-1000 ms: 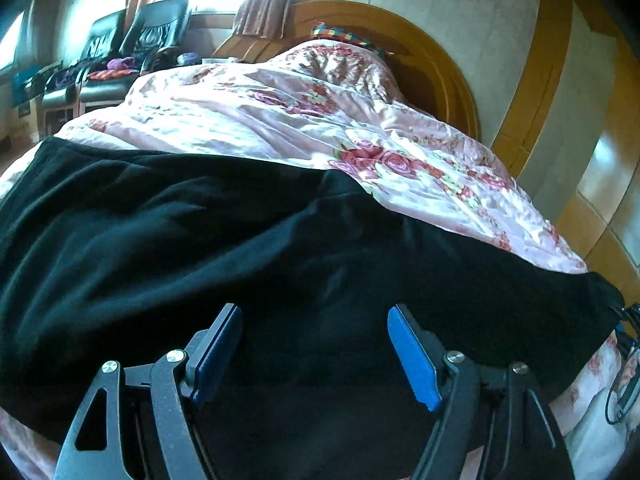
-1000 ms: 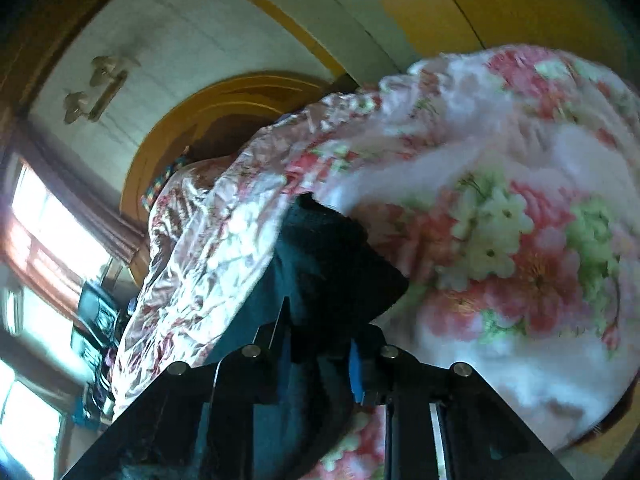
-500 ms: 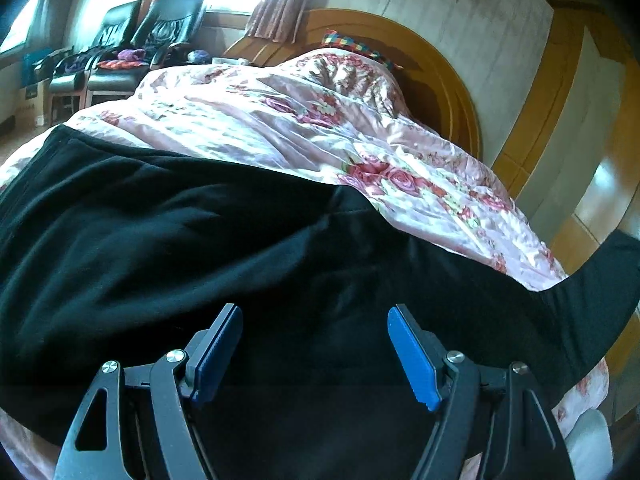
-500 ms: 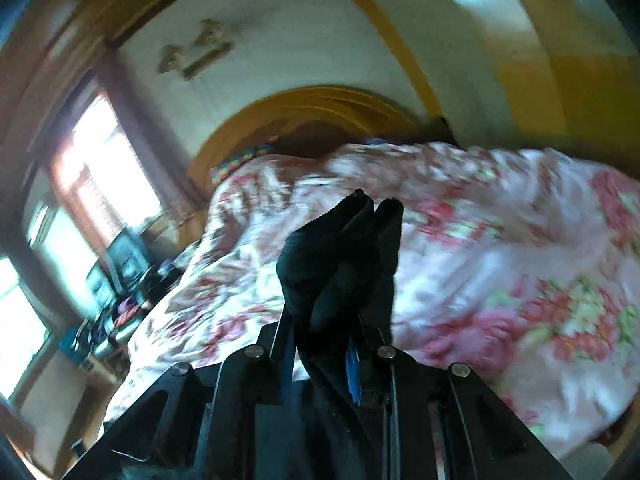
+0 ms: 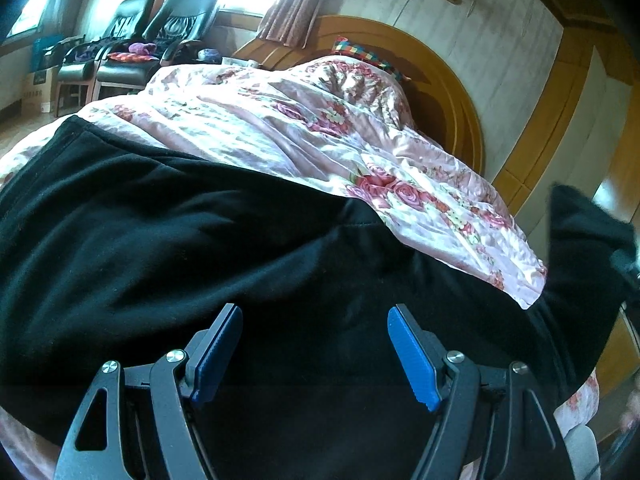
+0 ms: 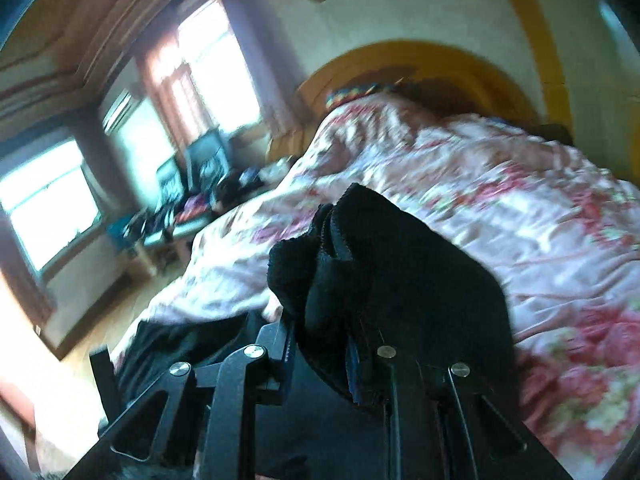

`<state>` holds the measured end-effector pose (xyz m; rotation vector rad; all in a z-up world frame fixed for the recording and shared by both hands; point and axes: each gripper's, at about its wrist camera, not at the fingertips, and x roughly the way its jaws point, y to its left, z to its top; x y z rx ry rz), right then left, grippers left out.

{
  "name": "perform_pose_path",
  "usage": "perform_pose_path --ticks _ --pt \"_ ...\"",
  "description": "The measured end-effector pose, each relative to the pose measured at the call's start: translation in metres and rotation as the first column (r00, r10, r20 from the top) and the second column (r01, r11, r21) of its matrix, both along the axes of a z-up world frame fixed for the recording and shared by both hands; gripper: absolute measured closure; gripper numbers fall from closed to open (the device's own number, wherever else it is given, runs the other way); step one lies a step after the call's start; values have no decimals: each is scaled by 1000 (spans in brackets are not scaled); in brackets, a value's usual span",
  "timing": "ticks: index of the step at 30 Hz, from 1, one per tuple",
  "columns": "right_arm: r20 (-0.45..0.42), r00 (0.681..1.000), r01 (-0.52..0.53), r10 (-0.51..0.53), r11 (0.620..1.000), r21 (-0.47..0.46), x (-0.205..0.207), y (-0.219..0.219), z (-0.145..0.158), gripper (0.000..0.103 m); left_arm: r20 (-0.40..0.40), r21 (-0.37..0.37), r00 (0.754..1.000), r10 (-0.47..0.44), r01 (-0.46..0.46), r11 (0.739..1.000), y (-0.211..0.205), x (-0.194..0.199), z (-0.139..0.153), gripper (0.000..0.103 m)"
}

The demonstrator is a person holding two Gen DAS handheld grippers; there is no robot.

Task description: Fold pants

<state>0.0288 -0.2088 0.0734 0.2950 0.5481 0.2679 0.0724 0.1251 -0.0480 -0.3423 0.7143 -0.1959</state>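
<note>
Black pants (image 5: pixel 200 240) lie spread across the pink floral quilt (image 5: pixel 304 132) on the bed. My left gripper (image 5: pixel 314 320) hovers just over the dark cloth, open, its blue pads wide apart with nothing pinched. At the far right of the left wrist view one end of the pants (image 5: pixel 580 240) stands lifted off the bed. In the right wrist view my right gripper (image 6: pixel 320 344) is shut on a bunched end of the pants (image 6: pixel 360 260), held up above the quilt (image 6: pixel 520 208); the cloth hides its fingertips.
A curved wooden headboard (image 5: pixel 452 84) stands at the far end of the bed, with a wood-panelled wall (image 5: pixel 560 92) to the right. Two black armchairs (image 5: pixel 132 40) sit by the window at the back left. Wooden floor (image 6: pixel 100 340) runs along the bed's left side.
My right gripper has swung sideways and up with the pants end in it, rolling upright. In the left wrist view that end rose from the bed's right edge. The left gripper stayed put.
</note>
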Motion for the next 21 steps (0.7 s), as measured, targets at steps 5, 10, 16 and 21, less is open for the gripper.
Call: perform_pose_path --ticks 5,10,16,21 --pt "-89 992 -90 86 995 -44 19 39 -43 82 0 -7 1000 0 0 1000 1 0 0 27" --pt "-202 969 -165 140 980 -111 28 64 -89 78 -2 -11 1000 0 0 1000 1 0 0 27" --pt "-221 952 -226 212 973 -41 17 65 -111 50 0 -30 1000 -13 13 999 1 1 -2 27" --pt "-182 937 -304 297 953 -6 -4 64 -109 36 22 -51 998 -53 54 997 -4 -2 2 27"
